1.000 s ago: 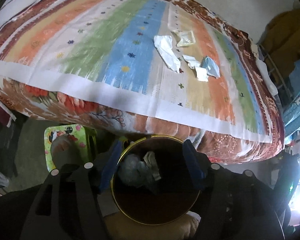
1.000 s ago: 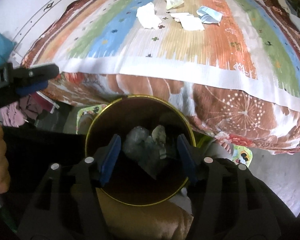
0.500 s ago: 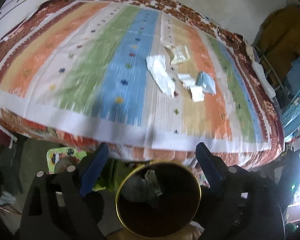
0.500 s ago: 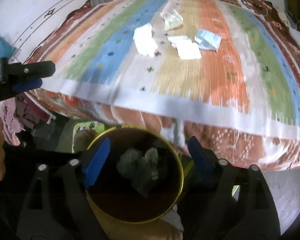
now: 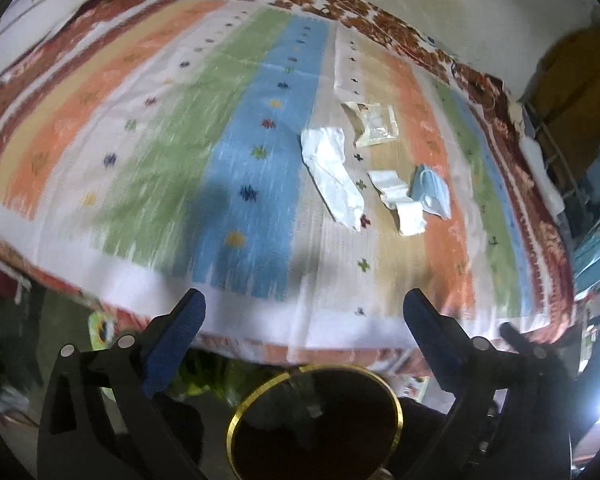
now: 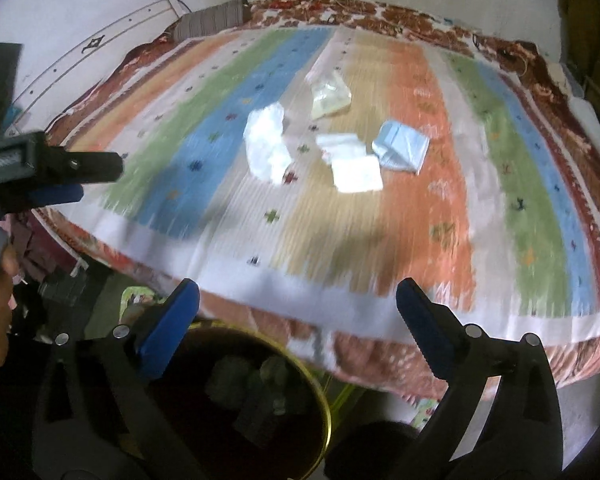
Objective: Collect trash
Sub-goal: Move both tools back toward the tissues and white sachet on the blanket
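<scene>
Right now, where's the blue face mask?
The blue face mask lies on the striped bedspread's orange stripe, rightmost of the trash cluster in both wrist views, touching the folded white paper on its left.

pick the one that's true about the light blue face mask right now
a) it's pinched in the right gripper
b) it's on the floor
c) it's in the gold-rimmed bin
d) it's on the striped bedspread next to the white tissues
d: the light blue face mask lies on the striped bedspread beside a white tissue, while the right gripper is open with nothing between its pads.

Striped bed cover (image 5: 236,168) with tissues (image 5: 332,172), wrapper (image 5: 376,124), mask (image 5: 432,192).
</scene>
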The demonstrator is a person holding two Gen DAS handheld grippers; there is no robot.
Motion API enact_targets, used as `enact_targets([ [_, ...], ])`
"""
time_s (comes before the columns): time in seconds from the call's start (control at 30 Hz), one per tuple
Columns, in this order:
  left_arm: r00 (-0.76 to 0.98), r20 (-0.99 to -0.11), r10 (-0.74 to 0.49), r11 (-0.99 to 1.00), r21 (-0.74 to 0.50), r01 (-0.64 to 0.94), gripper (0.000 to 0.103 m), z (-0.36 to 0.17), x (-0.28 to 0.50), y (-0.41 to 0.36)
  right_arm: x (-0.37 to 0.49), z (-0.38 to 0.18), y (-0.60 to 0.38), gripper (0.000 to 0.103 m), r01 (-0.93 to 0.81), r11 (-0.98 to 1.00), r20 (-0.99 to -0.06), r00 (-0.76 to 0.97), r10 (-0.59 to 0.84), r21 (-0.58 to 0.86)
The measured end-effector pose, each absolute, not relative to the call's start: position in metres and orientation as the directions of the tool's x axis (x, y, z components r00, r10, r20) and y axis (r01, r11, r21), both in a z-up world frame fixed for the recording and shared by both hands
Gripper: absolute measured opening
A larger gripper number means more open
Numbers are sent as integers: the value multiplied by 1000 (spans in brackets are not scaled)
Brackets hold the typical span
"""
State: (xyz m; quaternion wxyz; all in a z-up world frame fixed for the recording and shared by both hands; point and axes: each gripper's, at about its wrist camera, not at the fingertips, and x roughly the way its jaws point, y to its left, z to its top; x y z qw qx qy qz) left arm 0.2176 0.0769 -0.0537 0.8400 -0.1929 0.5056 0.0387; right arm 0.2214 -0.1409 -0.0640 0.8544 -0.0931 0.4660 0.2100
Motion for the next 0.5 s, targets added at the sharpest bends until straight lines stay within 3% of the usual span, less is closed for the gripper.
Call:
enact_targets([
  [0.5, 544, -829, -133, 940, -280, -196, 97, -83, 291, 89, 300, -85, -151, 93, -402, 914, -859, 450, 243, 48],
])
